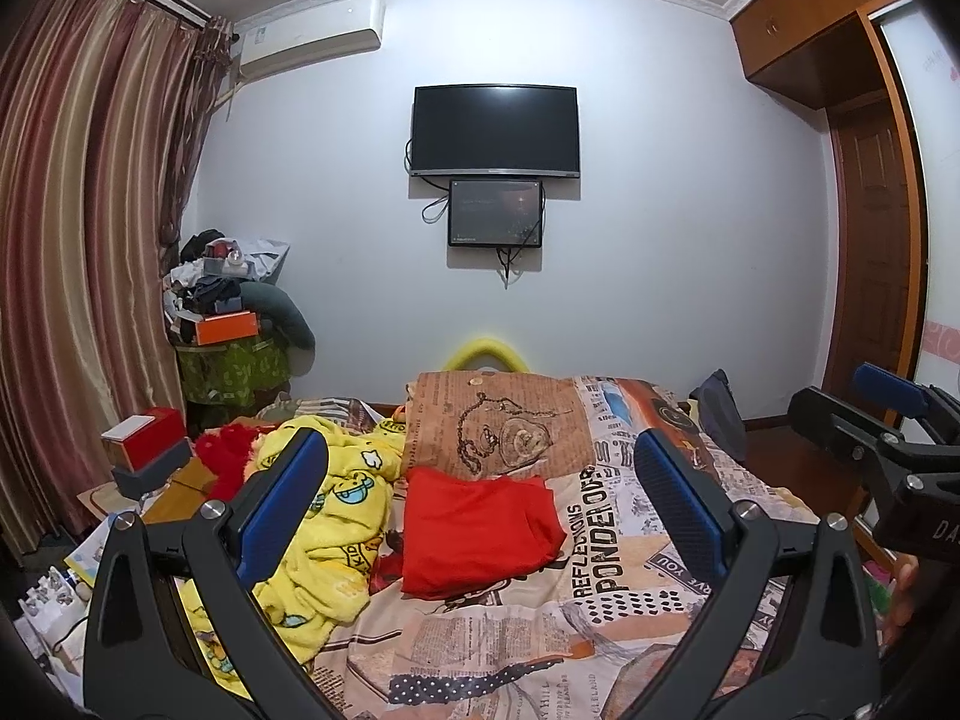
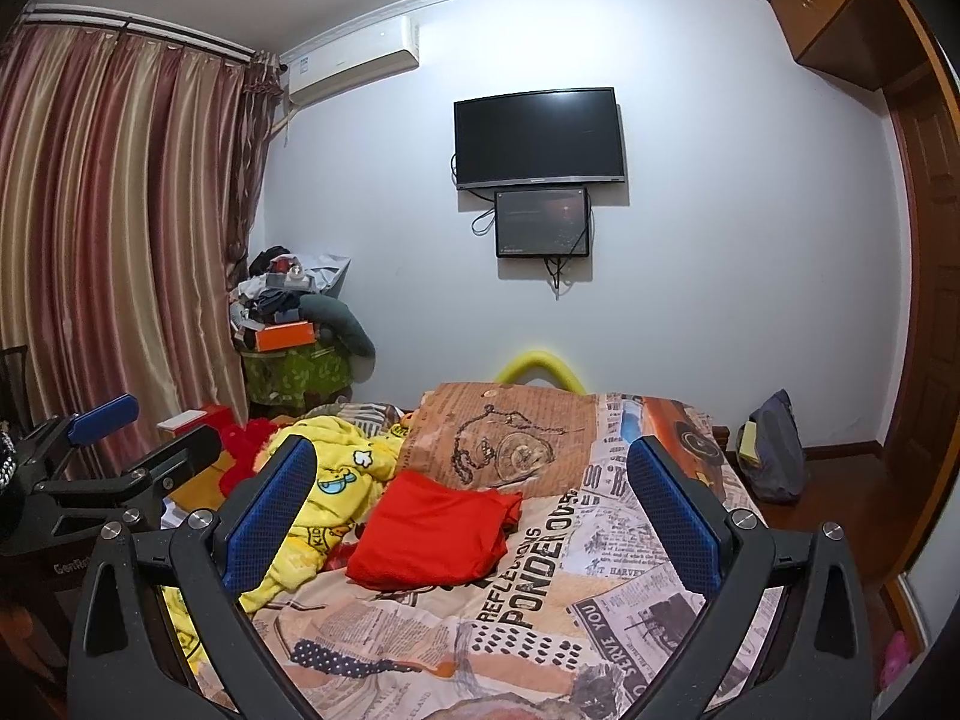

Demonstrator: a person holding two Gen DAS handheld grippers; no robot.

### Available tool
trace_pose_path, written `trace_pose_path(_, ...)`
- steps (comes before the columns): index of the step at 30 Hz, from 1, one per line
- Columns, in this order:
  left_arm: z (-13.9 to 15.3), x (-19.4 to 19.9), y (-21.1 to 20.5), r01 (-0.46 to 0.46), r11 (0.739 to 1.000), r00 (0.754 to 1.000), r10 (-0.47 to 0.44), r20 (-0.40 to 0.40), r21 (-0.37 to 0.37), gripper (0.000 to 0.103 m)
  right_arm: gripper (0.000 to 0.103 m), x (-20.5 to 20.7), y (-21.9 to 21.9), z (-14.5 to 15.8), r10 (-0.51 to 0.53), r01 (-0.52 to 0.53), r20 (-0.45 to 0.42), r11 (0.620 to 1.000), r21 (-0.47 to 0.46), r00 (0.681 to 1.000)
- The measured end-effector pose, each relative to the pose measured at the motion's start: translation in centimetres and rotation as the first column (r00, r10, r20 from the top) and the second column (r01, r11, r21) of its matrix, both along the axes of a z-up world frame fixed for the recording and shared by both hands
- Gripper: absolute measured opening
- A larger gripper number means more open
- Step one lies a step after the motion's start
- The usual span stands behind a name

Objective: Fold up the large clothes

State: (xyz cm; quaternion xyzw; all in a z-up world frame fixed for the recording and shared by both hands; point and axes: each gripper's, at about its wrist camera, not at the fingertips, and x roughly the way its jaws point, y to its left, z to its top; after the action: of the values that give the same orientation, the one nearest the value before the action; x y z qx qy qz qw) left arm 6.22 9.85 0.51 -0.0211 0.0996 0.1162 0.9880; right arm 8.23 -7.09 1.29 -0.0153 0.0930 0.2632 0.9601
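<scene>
A red garment (image 1: 477,531) lies folded into a rough rectangle on the newspaper-print bedspread (image 1: 606,540); it also shows in the right wrist view (image 2: 435,531). My left gripper (image 1: 480,456) is open and empty, held above the near end of the bed, short of the garment. My right gripper (image 2: 471,462) is open and empty at about the same height. Each gripper shows at the edge of the other's view: the right gripper (image 1: 888,414) and the left gripper (image 2: 114,426).
A crumpled yellow cartoon-print blanket (image 1: 336,516) and a red fuzzy item (image 1: 231,456) lie on the bed's left side. A brown printed pillow (image 1: 504,426) sits at the far end. A cluttered pile (image 1: 228,300), curtains (image 1: 78,240), a wall TV (image 1: 495,129) and a wardrobe (image 1: 870,180) surround the bed.
</scene>
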Motion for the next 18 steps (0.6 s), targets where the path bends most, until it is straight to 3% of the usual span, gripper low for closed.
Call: trace_pose_path(18, -0.44, 0.48, -0.22, 0.035, 0.998, 0.999, -0.036, -0.021, -0.047, 0.102, 0.103, -0.02, 0.42, -0.17, -0.006, 0.006, 0.003, 1.000, -0.003, 1.000)
